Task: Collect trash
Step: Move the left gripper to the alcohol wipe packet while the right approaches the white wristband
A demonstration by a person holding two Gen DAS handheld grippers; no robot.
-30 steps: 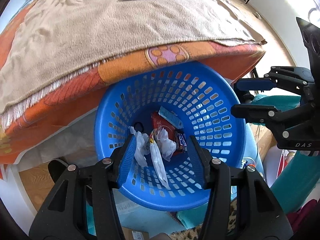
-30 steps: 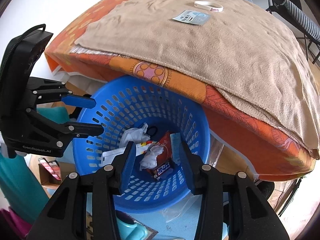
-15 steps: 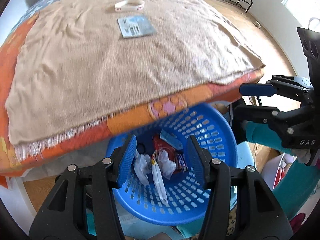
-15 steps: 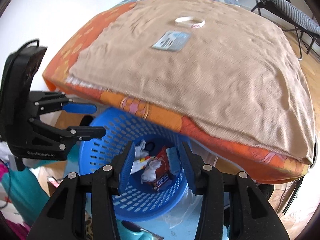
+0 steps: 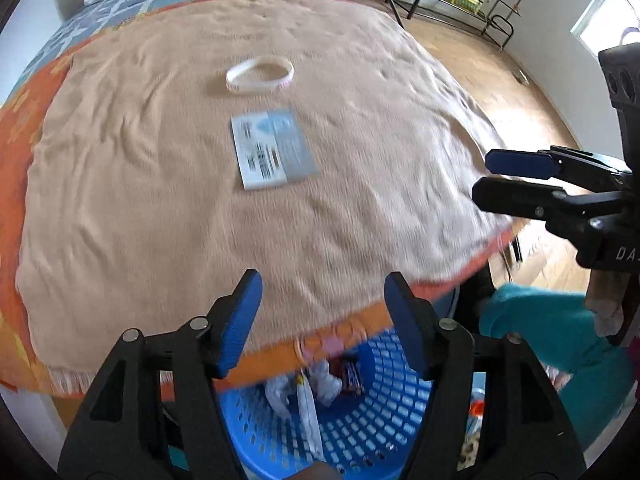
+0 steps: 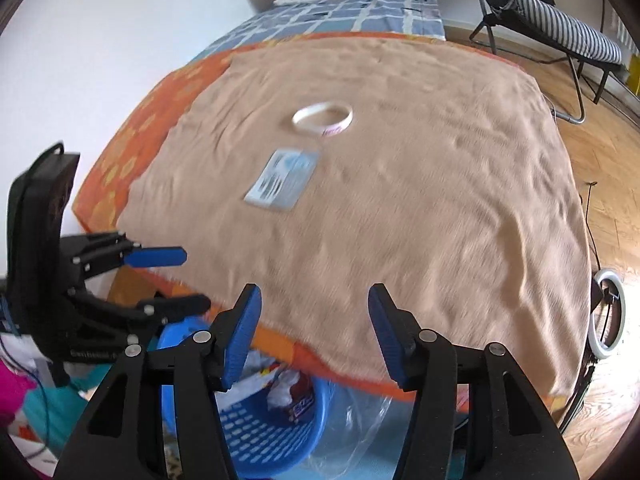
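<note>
On the beige blanket [image 5: 160, 200] lie a flat grey-blue packet [image 5: 274, 149] [image 6: 283, 179] and, beyond it, a white wristband [image 5: 260, 74] [image 6: 322, 118]. A blue perforated basket [image 5: 360, 424] [image 6: 256, 428] stands on the floor under the bed's near edge, holding crumpled white paper and candy wrappers [image 5: 316, 384]. My left gripper [image 5: 322, 312] hangs above the bed edge, jaws opening, nothing between them. My right gripper [image 6: 314, 316] is also above the edge, jaws opening and empty. Each shows in the other's view, the right gripper [image 5: 520, 178] at right and the left gripper [image 6: 168, 276] at left.
An orange patterned cover [image 6: 132, 140] lies under the blanket, with a blue checked sheet [image 6: 340, 8] and folded bedding at the head. A striped folding chair [image 6: 560, 28] stands on the wooden floor at right. A ring light [image 6: 608, 312] leans by the bed corner. Teal fabric [image 5: 552, 328] lies beside the basket.
Both grippers rose from over the basket and moved toward the bed; the packet and wristband now lie ahead. Both pairs of jaws stand wider apart.
</note>
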